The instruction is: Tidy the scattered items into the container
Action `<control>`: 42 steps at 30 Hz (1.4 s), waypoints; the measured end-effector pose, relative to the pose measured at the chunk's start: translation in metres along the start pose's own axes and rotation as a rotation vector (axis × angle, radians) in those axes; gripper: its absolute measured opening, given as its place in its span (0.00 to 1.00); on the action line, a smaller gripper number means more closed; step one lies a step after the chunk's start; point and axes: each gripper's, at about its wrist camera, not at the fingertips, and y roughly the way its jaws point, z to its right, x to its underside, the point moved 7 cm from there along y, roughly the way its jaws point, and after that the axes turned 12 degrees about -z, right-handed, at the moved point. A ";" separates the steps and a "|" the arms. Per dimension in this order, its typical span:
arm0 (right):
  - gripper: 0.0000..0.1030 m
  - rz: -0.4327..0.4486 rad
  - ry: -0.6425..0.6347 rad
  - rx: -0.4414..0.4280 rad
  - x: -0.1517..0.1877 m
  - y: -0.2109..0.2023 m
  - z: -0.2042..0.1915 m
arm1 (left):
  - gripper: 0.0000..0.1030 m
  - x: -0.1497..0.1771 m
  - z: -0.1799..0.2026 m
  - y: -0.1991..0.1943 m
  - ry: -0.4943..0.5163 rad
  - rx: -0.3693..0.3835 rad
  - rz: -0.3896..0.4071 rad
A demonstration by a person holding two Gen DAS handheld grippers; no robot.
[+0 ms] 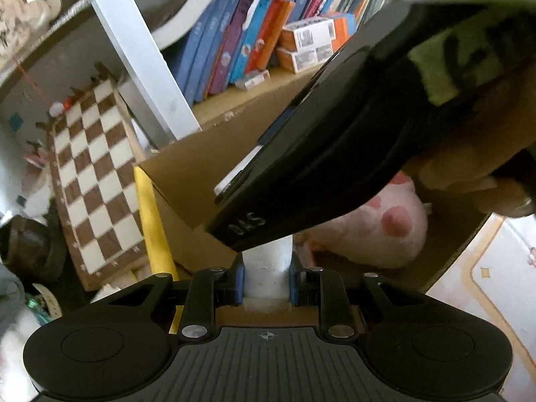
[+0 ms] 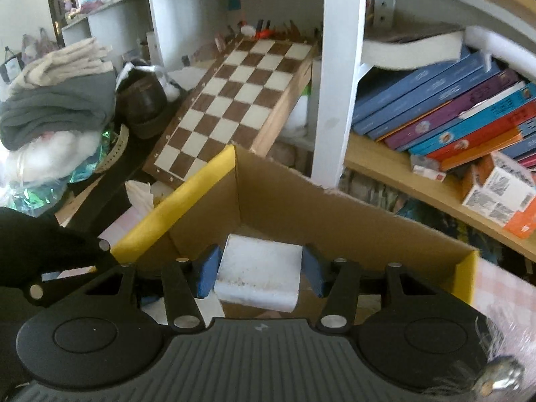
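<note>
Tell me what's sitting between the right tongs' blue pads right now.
A white foam block sits between the right tongs, clamped by the blue pads above the open cardboard box. The right wrist view shows it.

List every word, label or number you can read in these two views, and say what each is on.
"DAS", seen upside down: right gripper body.
Book spines: print too blurred to read.
Orange-and-white boxes: barcode labels too small to read.
Nothing else carries legible text.

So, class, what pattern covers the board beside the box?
Brown-and-cream checks on the board, clearest in the right wrist view.
</note>
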 end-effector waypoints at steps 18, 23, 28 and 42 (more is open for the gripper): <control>0.47 -0.087 0.021 -0.029 0.002 0.035 0.000 | 0.23 0.004 0.000 0.012 -0.048 0.098 -0.054; 0.51 -0.069 0.036 -0.052 0.002 0.029 -0.001 | 0.24 0.002 -0.002 0.012 -0.048 0.081 -0.044; 0.54 -0.047 0.048 -0.066 0.003 0.017 -0.002 | 0.27 0.002 -0.002 0.009 -0.057 0.050 -0.039; 0.69 0.108 0.134 -0.023 0.022 -0.065 0.011 | 0.73 0.007 0.009 -0.045 -0.089 -0.035 0.119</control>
